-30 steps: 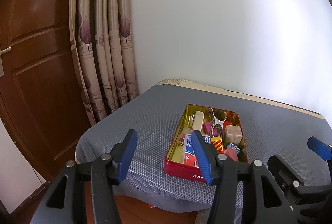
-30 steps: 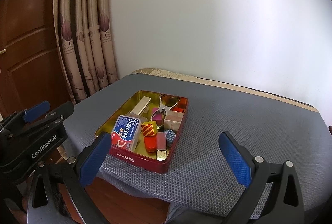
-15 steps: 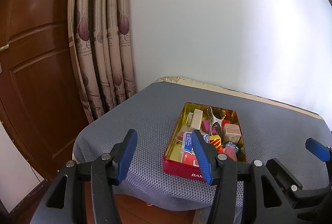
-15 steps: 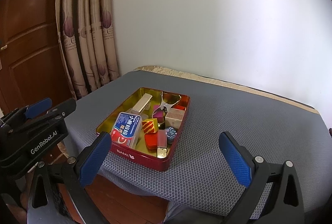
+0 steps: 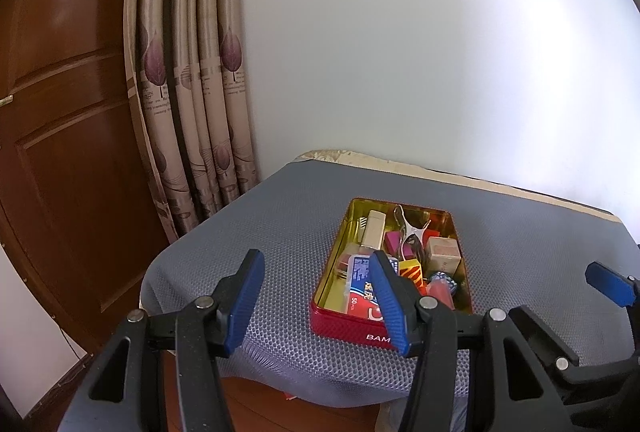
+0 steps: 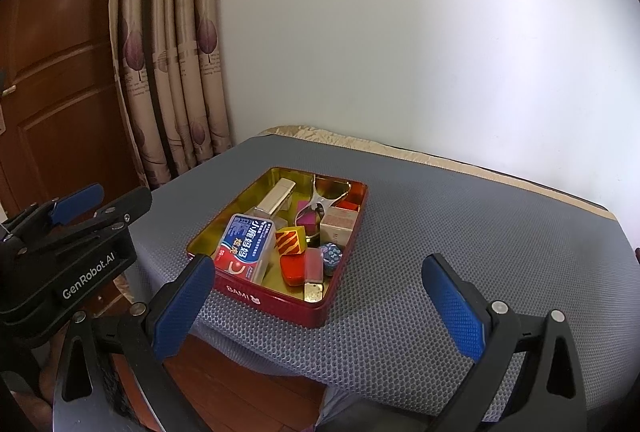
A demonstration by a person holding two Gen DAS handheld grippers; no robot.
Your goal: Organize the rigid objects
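Observation:
A red tin tray with a gold inside (image 6: pixel 240 291) (image 5: pixel 352 330) sits near the front edge of a grey mesh-covered table (image 6: pixel 460 216) (image 5: pixel 280 232). It holds several small items: a blue-and-red box (image 6: pixel 246 242), a yellow-red striped block (image 6: pixel 291 240), a metal nail clipper (image 6: pixel 326 197), a beige block (image 6: pixel 339 223), a cream case (image 6: pixel 277 195) and a red-pink piece (image 6: pixel 304 264). My left gripper (image 5: pixel 318 302) is open and empty, in front of the tray. My right gripper (image 6: pixel 320 306) is open wide and empty, short of the tray.
A brown wooden door (image 5: pixel 52 136) and a patterned curtain (image 5: pixel 188 100) stand at the left. A white wall (image 6: pixel 420 32) runs behind the table. The left gripper body (image 6: pixel 68 252) shows at the left of the right wrist view. Wooden floor (image 6: pixel 240 388) lies below the table's edge.
Both grippers have drawn back and up a little from the table, so the tray looks slightly smaller and farther. Jaw openings are unchanged and the tray's contents have not moved.

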